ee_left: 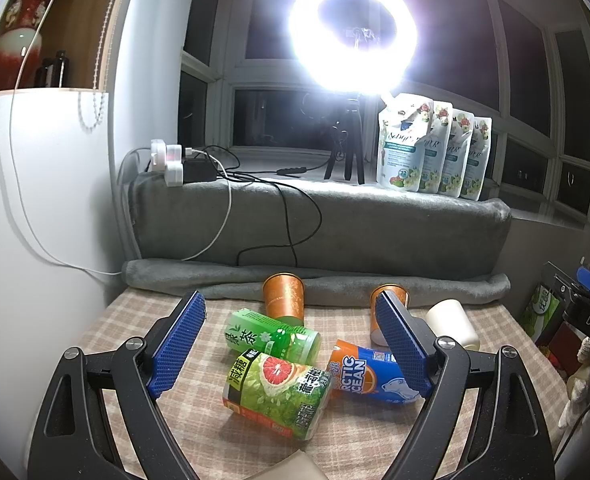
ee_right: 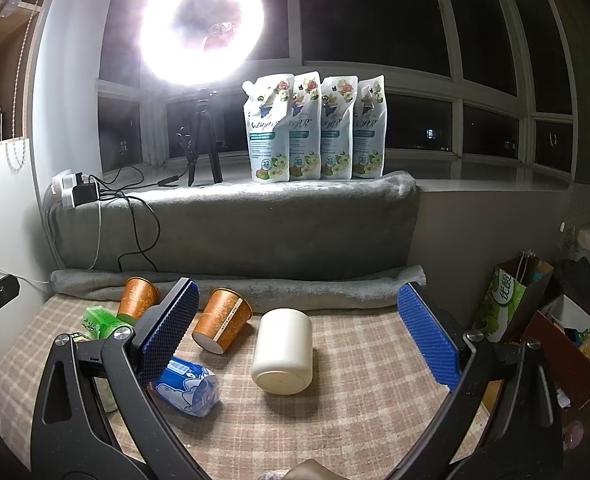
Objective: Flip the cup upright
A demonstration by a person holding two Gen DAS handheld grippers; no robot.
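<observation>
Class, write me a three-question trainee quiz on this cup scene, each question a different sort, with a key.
1. True or false: the cream cup stands upright on the checked cloth.
2. Multiple choice: the four white pouches stand (A) on the checked cloth, (B) on the ledge by the window, (C) in the paper bag.
3. Fill in: both the left claw and the right claw are ____, holding nothing.

Key: 1 false, it lies on its side; 2 B; 3 open.
</observation>
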